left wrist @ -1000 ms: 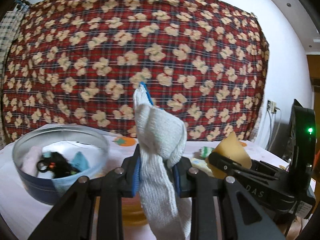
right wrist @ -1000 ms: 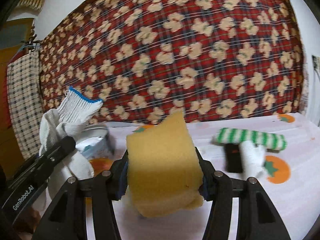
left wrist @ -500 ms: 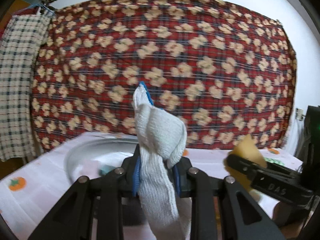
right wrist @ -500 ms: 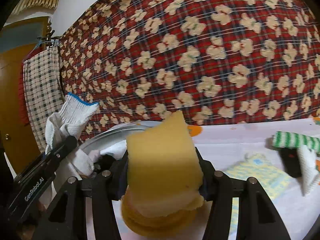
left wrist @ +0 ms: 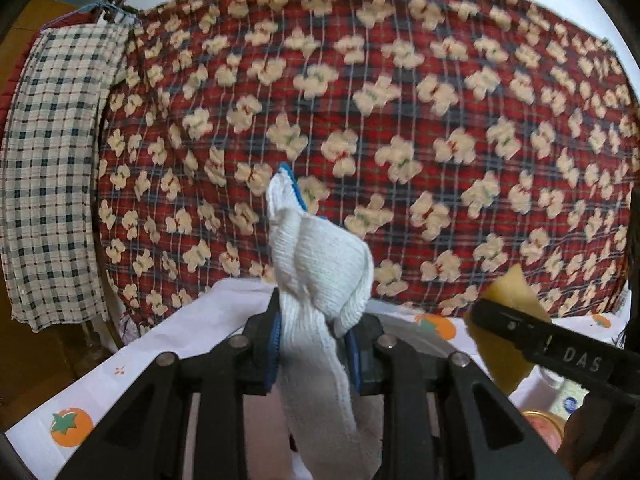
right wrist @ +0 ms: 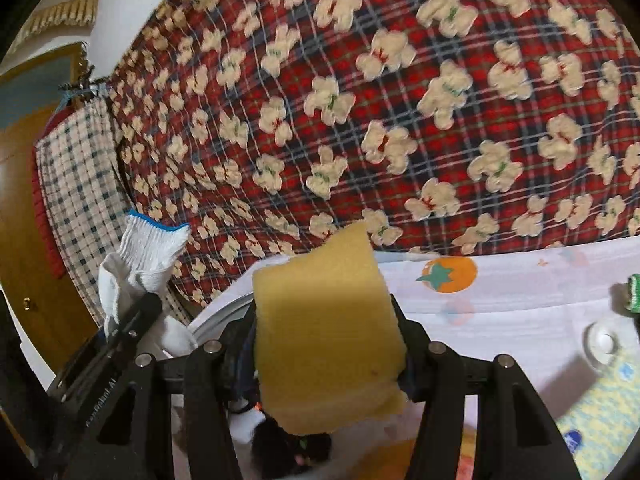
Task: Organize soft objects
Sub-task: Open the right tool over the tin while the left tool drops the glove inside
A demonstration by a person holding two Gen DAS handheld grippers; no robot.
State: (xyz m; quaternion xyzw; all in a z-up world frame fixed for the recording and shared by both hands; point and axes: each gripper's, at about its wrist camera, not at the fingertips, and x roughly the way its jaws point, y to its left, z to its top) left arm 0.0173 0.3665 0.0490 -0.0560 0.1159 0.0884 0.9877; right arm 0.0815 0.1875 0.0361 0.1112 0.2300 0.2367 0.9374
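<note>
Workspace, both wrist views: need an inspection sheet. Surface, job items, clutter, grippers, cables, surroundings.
Surface: white tablecloth with orange fruit prints.
Job's things: white knit glove with blue cuff edge; yellow sponge; metal bowl rim just behind the fingers, contents mostly hidden.
Clutter: green striped item at right edge, yellow patterned cloth, small clear round object; blurred.
Grippers: left gripper clamped on the glove; right gripper clamped on the sponge.
Cables: nothing seen.
Surroundings: red plaid flowered fabric behind the table, checked cloth hanging left.
</note>
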